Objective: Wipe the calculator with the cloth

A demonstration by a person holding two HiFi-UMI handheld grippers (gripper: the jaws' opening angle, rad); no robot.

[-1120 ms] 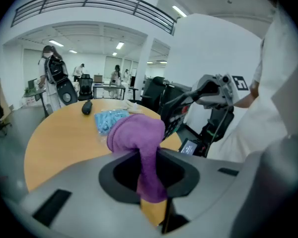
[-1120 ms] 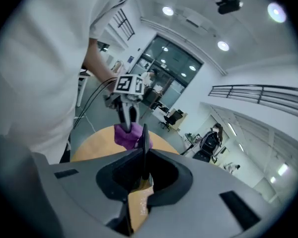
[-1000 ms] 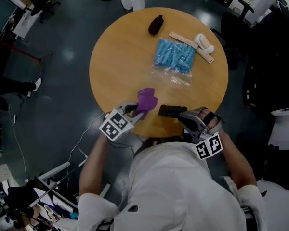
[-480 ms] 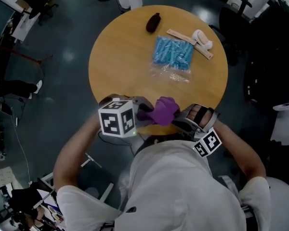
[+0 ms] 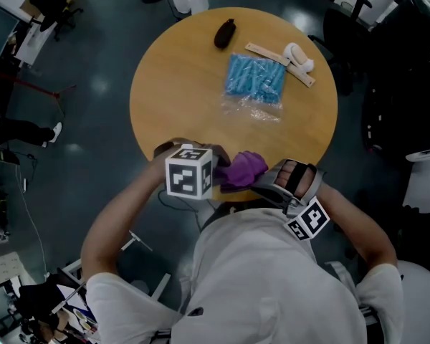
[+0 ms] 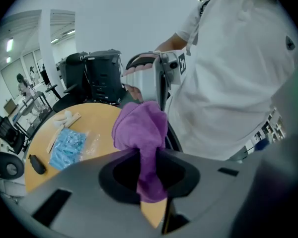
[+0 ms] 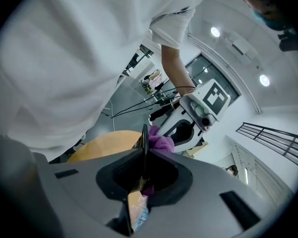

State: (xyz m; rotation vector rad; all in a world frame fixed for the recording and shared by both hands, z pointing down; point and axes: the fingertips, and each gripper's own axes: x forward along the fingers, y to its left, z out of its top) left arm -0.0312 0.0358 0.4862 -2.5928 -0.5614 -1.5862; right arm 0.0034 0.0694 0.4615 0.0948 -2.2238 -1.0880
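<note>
Jaws closed, left gripper [image 6: 148, 157] on cloth [image 6: 141, 128], right gripper [image 7: 145, 155] on calculator [image 7: 144, 138]

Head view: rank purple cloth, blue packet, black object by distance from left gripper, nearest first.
1. Purple cloth: held in the left gripper jaws, at the table near edge.
2. Blue packet: mid-table, right of centre.
3. Black object: far edge.

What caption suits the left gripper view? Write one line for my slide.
Left gripper shut on a bunched purple cloth, with the round wooden table and a blue packet beyond.
</note>
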